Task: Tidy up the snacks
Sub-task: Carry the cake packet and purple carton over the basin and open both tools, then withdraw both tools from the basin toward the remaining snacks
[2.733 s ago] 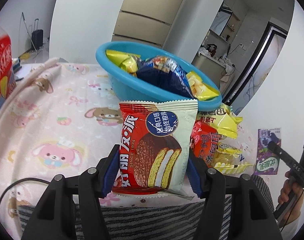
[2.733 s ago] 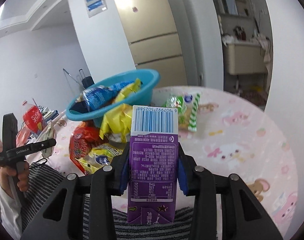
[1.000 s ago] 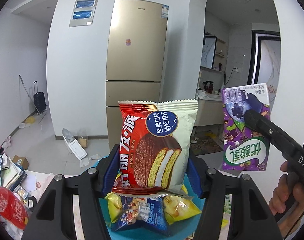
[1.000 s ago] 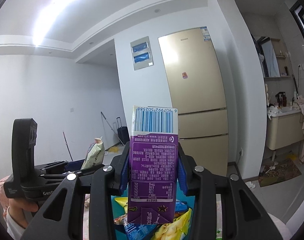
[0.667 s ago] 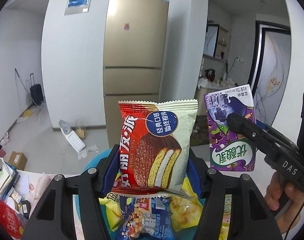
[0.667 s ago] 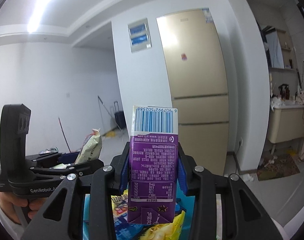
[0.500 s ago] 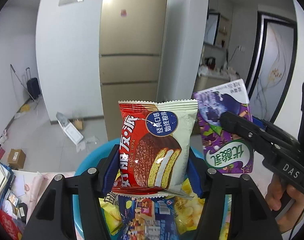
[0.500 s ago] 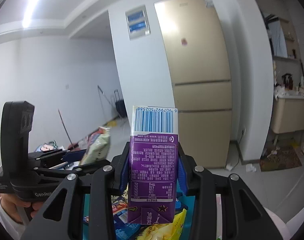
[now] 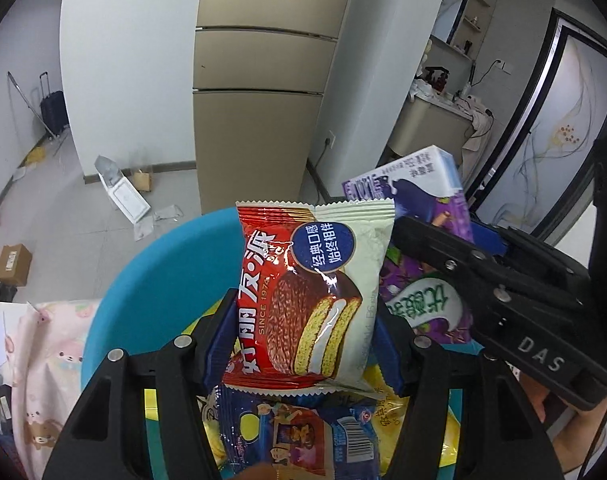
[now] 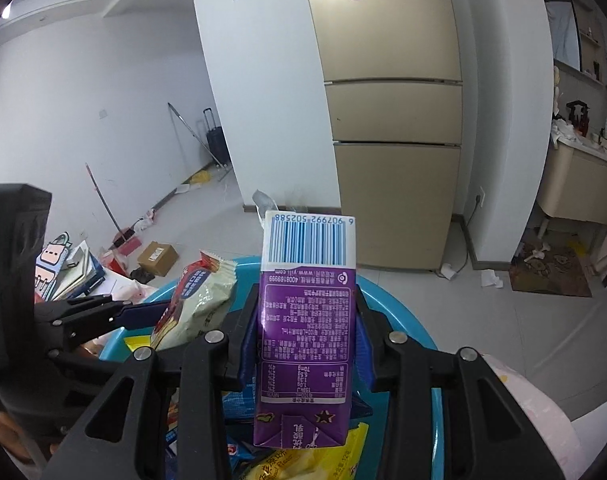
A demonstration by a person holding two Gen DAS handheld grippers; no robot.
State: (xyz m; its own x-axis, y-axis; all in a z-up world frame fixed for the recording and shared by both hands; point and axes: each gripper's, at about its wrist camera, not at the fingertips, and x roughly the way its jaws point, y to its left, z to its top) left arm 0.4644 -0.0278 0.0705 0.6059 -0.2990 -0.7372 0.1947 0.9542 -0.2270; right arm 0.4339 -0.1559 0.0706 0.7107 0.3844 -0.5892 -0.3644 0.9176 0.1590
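— Tool in our left hand (image 9: 303, 344): what do we have in it?

— We have it clamped on a chocolate pie packet (image 9: 303, 300), red and white, its blue pads pressing the wrapper's two side edges. The packet stands upright over the blue basin (image 9: 151, 276). From the right wrist view we see the same packet (image 10: 195, 304) side-on, poking out of that tool over the basin's near-left rim.

— And our right tool (image 10: 303, 344)?

— We have it gripping a purple yogurt-drink carton (image 10: 305, 328) by its narrow sides, barcode end uppermost, printing upside down. It also hangs above the basin (image 10: 403, 320). In the left wrist view we see that carton (image 9: 419, 248) just to the right of the pie packet and partly behind it, tilted, with the right tool's black fingers (image 9: 463, 264) across it.

— What lies in the basin?

— We see a dark blue snack bag (image 9: 295, 436) under the pie packet and yellow packets (image 10: 315, 456) beside it. The basin sits on a surface under a pink cartoon-print cloth (image 9: 51, 352).

— Anything behind?

— We see a tall gold refrigerator (image 10: 395, 120) against a white wall, a cardboard box (image 10: 157, 258) on the floor, and a black suitcase (image 10: 215, 140) farther back.
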